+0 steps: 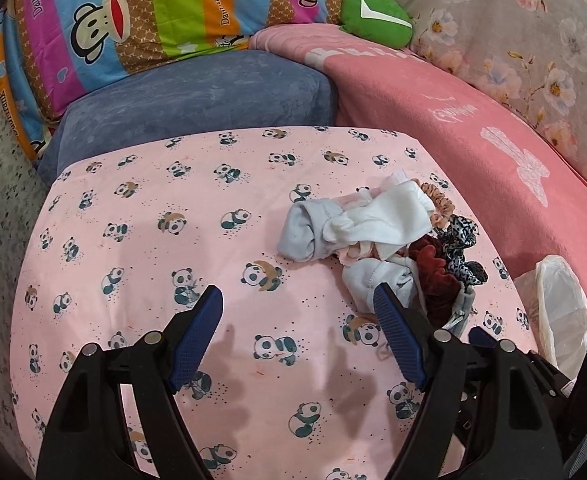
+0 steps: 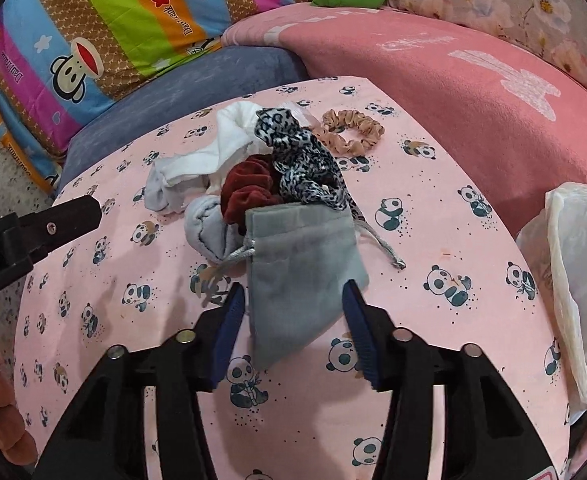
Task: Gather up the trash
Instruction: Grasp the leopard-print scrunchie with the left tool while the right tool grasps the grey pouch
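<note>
A pink panda-print cloth [image 1: 141, 208] covers the work surface, and its near left half lies bare, giving the left gripper [image 1: 297, 300] wide room; its jaws stand spread over the cloth with nothing between them. The far edge of the cloth meets a blue cushion [image 1: 197, 88], the right edge a pink blanket [image 2: 453, 92].

The right gripper [image 2: 293, 296] has its jaws partly apart on either side of the lower end of a grey drawstring pouch [image 2: 301, 264]; whether the pads press on it I cannot tell.

The pouch lies at the near side of a pile: white socks [image 2: 209, 152], a dark red scrunchie [image 2: 249, 188], a leopard-print scrunchie [image 2: 301, 164], with a tan scrunchie [image 2: 353, 130] just behind.

A white plastic bag [image 2: 573, 272] stands open past the cloth's right edge, cut off by the frame. The bottom of the pile is hidden.
</note>
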Action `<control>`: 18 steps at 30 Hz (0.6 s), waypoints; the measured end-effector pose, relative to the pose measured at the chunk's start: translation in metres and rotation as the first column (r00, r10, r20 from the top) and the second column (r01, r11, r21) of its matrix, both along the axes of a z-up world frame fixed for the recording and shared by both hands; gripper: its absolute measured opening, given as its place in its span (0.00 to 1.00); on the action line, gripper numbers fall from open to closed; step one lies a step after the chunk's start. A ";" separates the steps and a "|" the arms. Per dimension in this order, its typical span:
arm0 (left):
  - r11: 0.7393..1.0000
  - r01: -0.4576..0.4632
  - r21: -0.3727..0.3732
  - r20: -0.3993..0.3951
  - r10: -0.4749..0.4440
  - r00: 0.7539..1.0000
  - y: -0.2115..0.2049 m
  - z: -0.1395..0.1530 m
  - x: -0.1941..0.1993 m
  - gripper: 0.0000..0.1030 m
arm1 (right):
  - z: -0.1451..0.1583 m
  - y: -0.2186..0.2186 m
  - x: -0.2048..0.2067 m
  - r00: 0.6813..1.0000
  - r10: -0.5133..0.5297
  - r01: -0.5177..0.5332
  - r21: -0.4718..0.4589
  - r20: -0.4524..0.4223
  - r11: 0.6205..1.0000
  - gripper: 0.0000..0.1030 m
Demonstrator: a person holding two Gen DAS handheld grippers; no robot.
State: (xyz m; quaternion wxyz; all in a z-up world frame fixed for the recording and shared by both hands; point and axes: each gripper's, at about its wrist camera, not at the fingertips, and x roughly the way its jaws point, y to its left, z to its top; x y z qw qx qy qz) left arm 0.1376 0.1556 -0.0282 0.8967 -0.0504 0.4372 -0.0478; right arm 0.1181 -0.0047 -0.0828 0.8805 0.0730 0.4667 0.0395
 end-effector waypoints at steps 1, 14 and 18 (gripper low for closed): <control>1.000 0.006 -0.002 -0.003 -0.006 1.000 -0.003 -0.001 0.001 0.72 | -0.001 -0.004 0.000 1.000 -0.004 0.004 0.008 -0.004 1.000 0.29; 0.988 0.151 -0.021 0.014 -0.151 0.988 -0.068 0.007 0.017 0.72 | 0.031 -0.068 -0.015 0.993 -0.097 0.094 0.047 0.061 0.994 0.05; 0.979 0.203 -0.002 0.012 -0.203 0.979 -0.095 0.003 0.027 0.71 | 0.041 -0.089 -0.015 0.988 -0.135 0.131 0.067 0.073 0.989 0.05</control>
